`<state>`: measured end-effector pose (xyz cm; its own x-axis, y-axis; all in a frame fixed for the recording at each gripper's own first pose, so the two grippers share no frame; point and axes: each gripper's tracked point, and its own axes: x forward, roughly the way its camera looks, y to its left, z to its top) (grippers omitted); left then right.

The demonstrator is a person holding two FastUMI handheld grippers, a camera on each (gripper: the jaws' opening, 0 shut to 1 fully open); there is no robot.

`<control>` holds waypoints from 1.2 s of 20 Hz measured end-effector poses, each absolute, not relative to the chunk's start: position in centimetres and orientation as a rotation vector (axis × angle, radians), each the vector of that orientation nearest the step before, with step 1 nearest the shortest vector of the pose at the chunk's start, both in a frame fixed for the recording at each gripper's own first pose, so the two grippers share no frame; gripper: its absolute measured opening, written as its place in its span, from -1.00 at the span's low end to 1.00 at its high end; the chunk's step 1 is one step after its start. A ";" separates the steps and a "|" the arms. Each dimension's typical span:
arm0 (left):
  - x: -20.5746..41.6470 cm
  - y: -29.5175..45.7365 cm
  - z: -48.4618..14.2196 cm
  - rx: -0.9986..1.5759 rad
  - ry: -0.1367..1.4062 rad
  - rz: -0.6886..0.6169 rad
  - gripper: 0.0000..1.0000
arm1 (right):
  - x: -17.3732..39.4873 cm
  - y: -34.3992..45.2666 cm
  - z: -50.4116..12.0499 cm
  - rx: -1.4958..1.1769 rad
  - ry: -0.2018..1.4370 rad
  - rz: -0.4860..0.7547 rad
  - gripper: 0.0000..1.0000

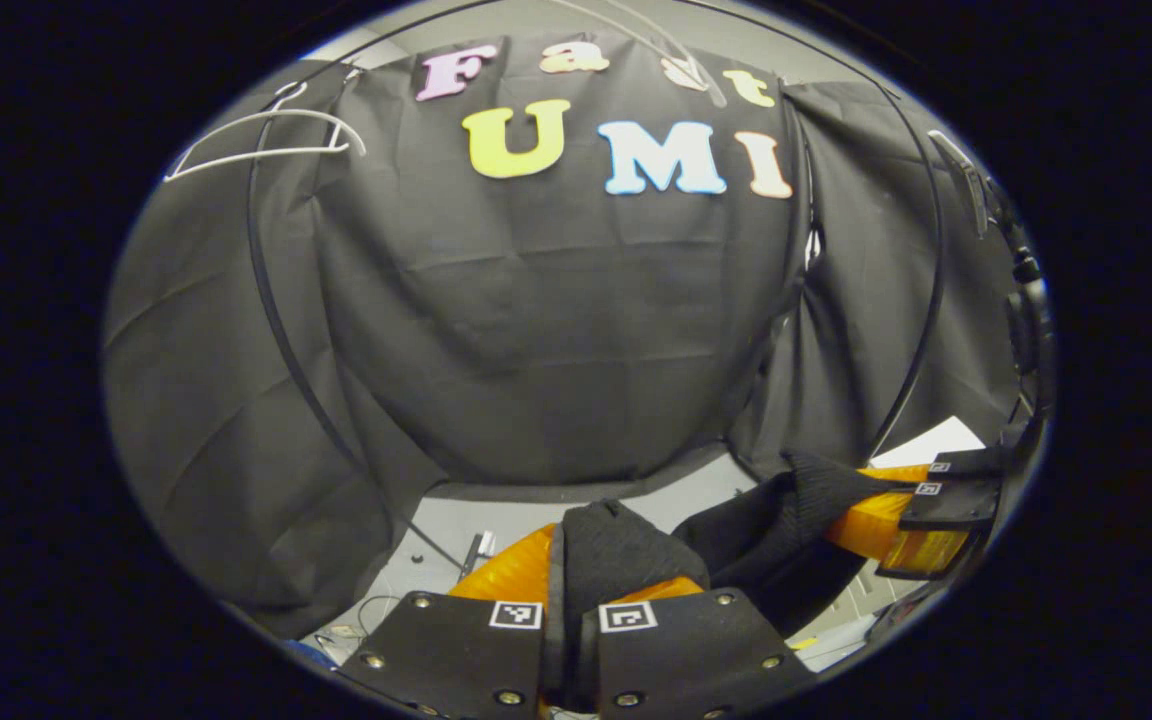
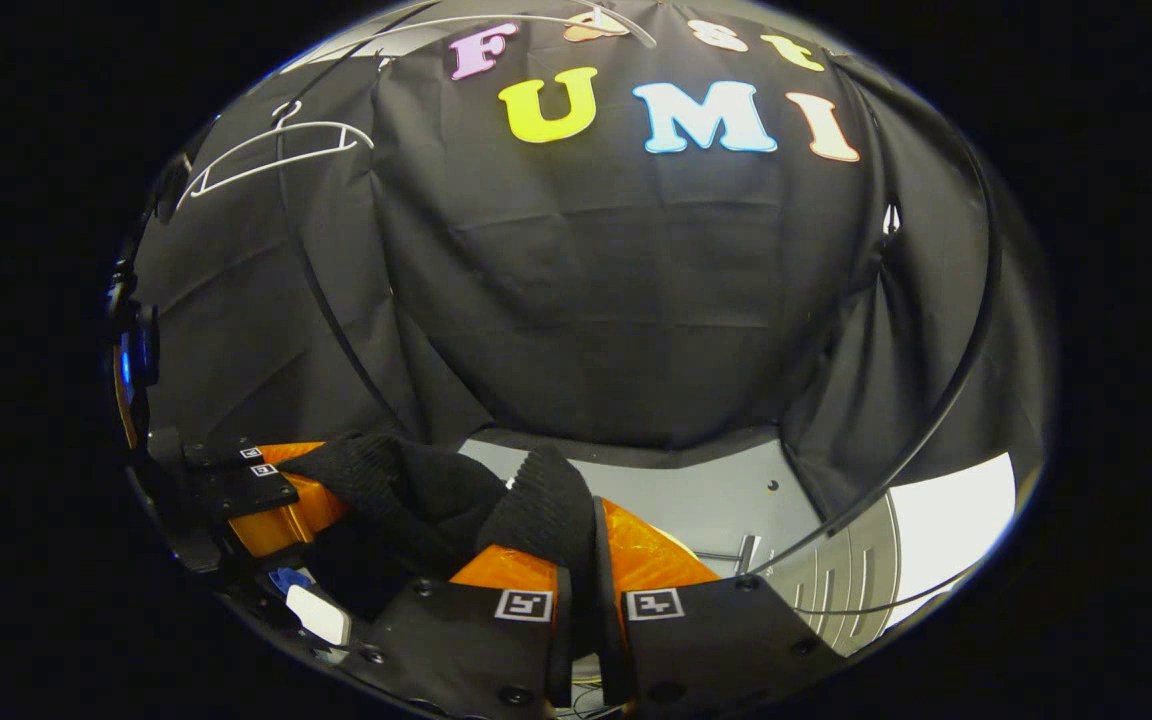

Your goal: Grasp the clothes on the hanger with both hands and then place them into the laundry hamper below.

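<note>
Black knitted clothes (image 1: 626,550) hang stretched between the two grippers, low in the booth, in front of the black cloth wall (image 1: 556,330). In the left gripper view, the left gripper (image 1: 576,575) has its two fingers closed tight on one bunch of the fabric, which stands up between them. Farther to the right in the same view, the right gripper (image 1: 901,520) pinches the other end of the garment. In the right gripper view, the right gripper (image 2: 591,560) is also pressed together on a fold of the clothes (image 2: 536,505), and the left gripper (image 2: 281,500) grips the fabric at the left side. A white hanger (image 1: 266,140) hangs bare high up on the left, well apart from the clothes. I cannot make out the hamper with certainty. Grey floor (image 2: 696,505) lies below the wall.
</note>
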<state>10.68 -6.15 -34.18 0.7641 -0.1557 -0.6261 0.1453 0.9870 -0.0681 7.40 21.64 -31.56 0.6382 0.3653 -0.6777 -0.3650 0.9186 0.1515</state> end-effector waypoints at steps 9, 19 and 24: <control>6.2 -2.2 -41.3 0.011 0.850 -0.146 0.18 | 4.6 20.3 -35.1 -0.107 0.875 0.366 0.12; 6.2 -0.1 -42.3 0.031 0.902 -0.117 0.94 | 4.6 19.6 -34.6 -0.132 0.882 0.318 0.98; 6.3 -0.4 -40.5 0.042 0.860 -0.142 0.93 | 4.2 20.0 -33.2 -0.104 0.851 0.310 0.97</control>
<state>6.32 -0.36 -40.46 0.6434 -0.1079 -0.7579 0.1414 0.9897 -0.0209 4.23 20.02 -33.17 0.6177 0.2275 -0.7528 -0.3098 0.9502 0.0329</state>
